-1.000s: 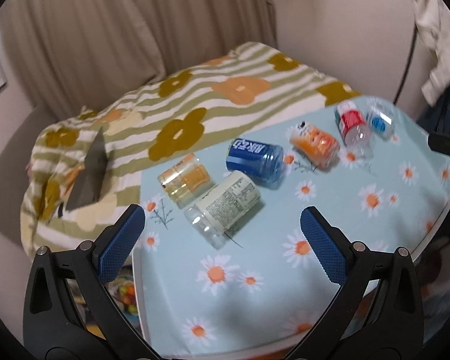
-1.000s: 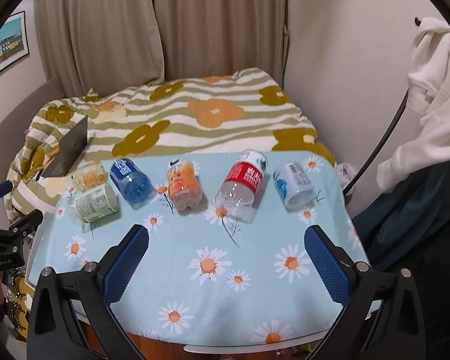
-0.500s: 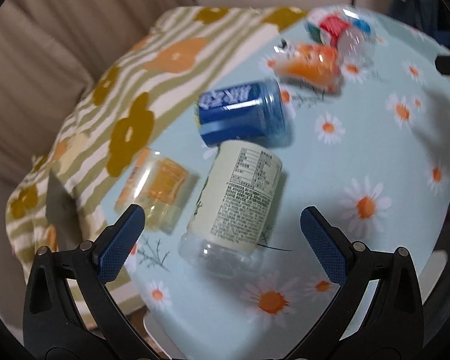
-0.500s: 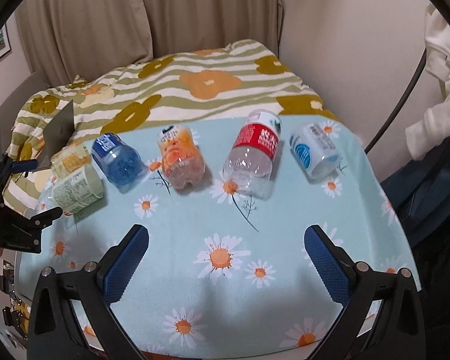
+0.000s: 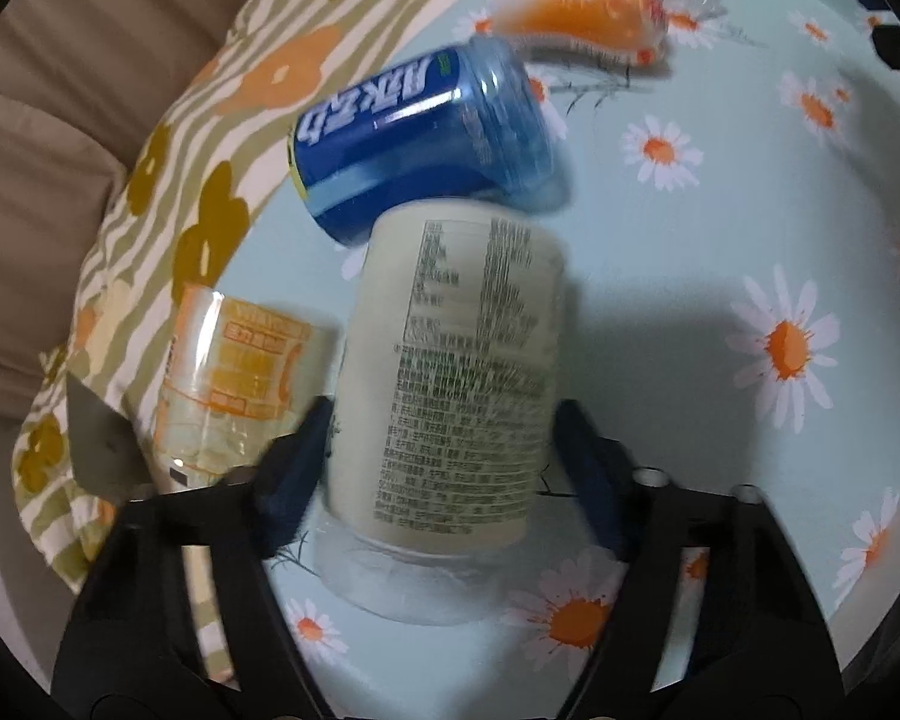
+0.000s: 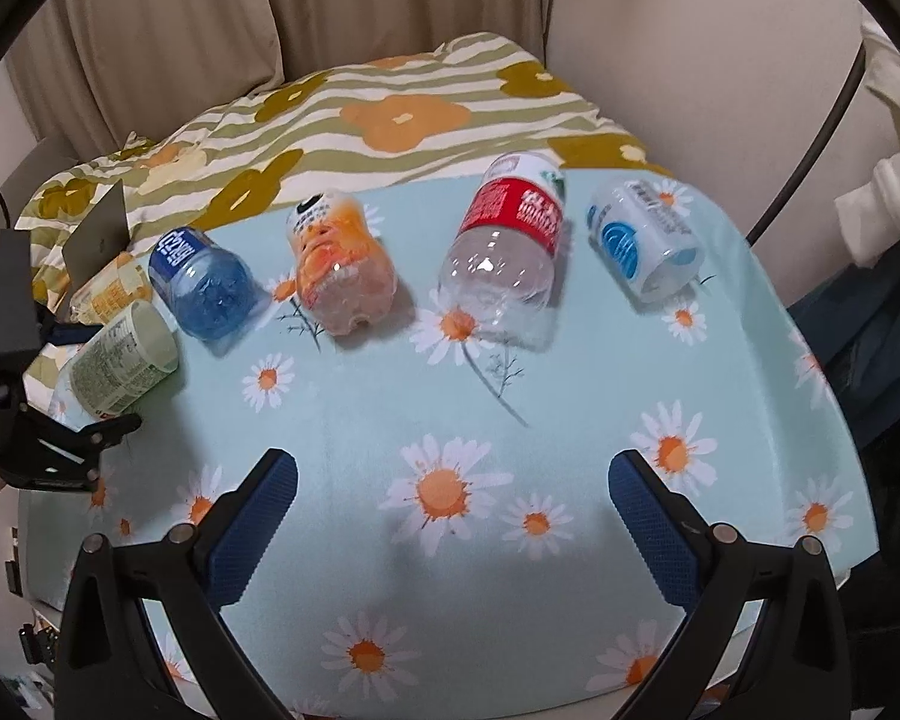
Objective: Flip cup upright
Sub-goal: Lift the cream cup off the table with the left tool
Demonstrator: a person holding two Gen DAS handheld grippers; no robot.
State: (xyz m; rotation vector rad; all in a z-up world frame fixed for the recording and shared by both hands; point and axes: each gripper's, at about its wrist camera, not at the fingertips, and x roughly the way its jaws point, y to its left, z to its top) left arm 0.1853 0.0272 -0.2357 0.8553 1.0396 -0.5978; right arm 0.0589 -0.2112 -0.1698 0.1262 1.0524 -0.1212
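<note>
Lying on its side near the left edge of the counter (image 6: 570, 570), the pale green-labelled cup (image 5: 456, 384) sits between the fingers of the left tool (image 5: 444, 468); both blue pads are right at its flanks, but motion blur hides whether they press it, so cannot tell if the grip has closed. Cup's clear end points toward the left wrist camera, its labelled end away. Same cup (image 6: 123, 360) seen from the right wrist view, at the far left of the row, with the left tool (image 6: 66, 444) at its near end. Beside it on the outer side lies an orange-labelled clear cup (image 5: 234, 384), close alongside. Beyond it a blue cup (image 5: 414, 144) on its side, nearly touching the green one's far end. Further along the row: an orange bottle (image 6: 339, 264), a red-labelled clear bottle (image 6: 504, 246), and a white-and-blue cup (image 6: 642, 240), all lying down, each apart from the next. Right tool (image 6: 453, 510) hovers over bare daisy-print cloth, fingers wide apart, holding nothing. Behind the counter, a striped flower-print bed cover (image 6: 402, 114).
</note>
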